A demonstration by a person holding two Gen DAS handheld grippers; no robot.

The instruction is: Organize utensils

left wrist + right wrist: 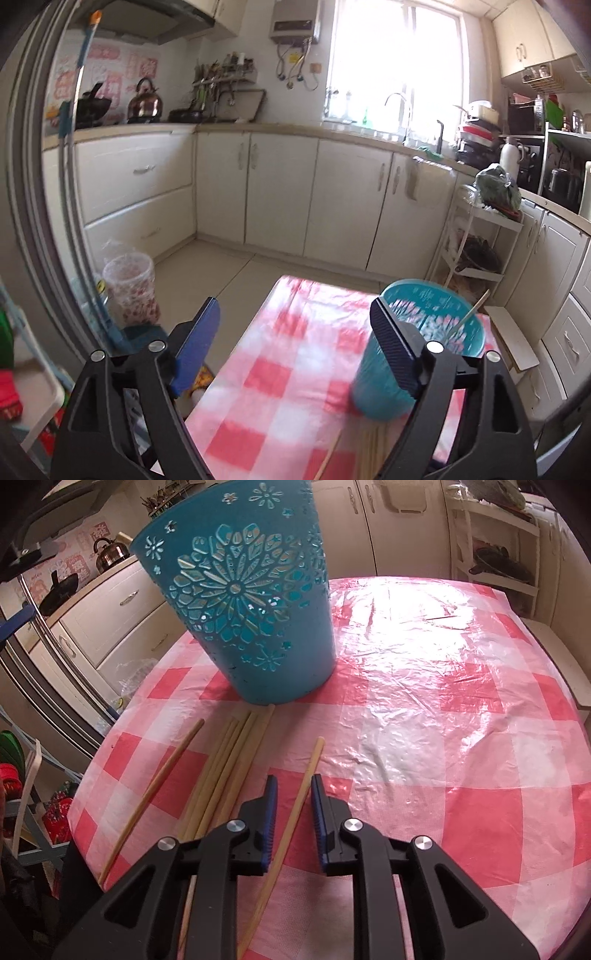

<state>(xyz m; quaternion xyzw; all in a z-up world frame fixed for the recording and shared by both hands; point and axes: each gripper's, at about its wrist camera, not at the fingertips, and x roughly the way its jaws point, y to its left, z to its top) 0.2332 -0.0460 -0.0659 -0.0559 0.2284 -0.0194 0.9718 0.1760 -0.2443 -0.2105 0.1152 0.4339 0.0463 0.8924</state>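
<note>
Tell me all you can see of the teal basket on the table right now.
The teal basket is a tapered plastic bin, wider at its rim, its wall pierced with flower cutouts. It stands upright on the checked tablecloth. One chopstick leans inside against the rim. The bundle of chopsticks lies on the cloth with its tips near the base. The left gripper is open beside it, not gripping it.

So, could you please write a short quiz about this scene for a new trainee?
1. True or false: the right gripper has its fingers on both sides of one chopstick, not yet closed.
2. What stands in the teal bucket? A) a spoon B) one chopstick C) nothing
3. Fill in: the bundle of chopsticks lies on the ___ tablecloth.

Key: 1 true; 2 B; 3 red-and-white checked.
</note>
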